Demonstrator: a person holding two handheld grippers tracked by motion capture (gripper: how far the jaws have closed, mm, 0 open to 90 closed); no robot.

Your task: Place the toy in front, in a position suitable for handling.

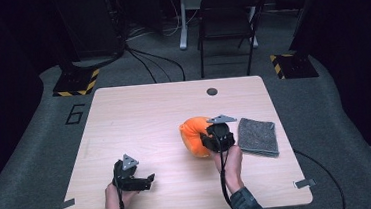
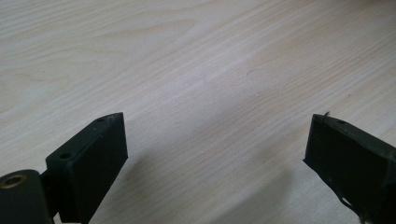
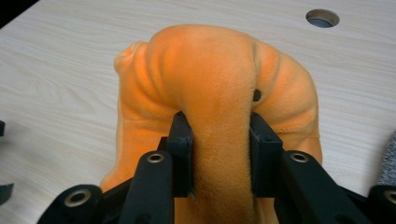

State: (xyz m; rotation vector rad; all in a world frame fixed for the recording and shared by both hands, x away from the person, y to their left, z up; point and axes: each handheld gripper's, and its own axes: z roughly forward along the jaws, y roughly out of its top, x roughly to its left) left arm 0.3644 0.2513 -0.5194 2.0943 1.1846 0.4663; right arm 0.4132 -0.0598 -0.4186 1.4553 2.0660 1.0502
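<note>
An orange plush toy [image 1: 194, 134] sits right of the table's middle. My right gripper [image 1: 211, 138] is shut on it. In the right gripper view both jaws squeeze a thick fold of the orange plush toy [image 3: 219, 79], which bulges up above my right gripper [image 3: 220, 154]. Near the front left edge of the table my left gripper [image 1: 147, 180] is open. In the left gripper view my left gripper [image 2: 217, 158] has its jaws wide apart over bare wood, with nothing between them.
A folded grey cloth [image 1: 258, 137] lies just right of the plush toy. The light wooden table [image 1: 139, 113] has a round cable hole [image 1: 212, 91] near its far edge. A black chair [image 1: 227, 21] stands beyond the table.
</note>
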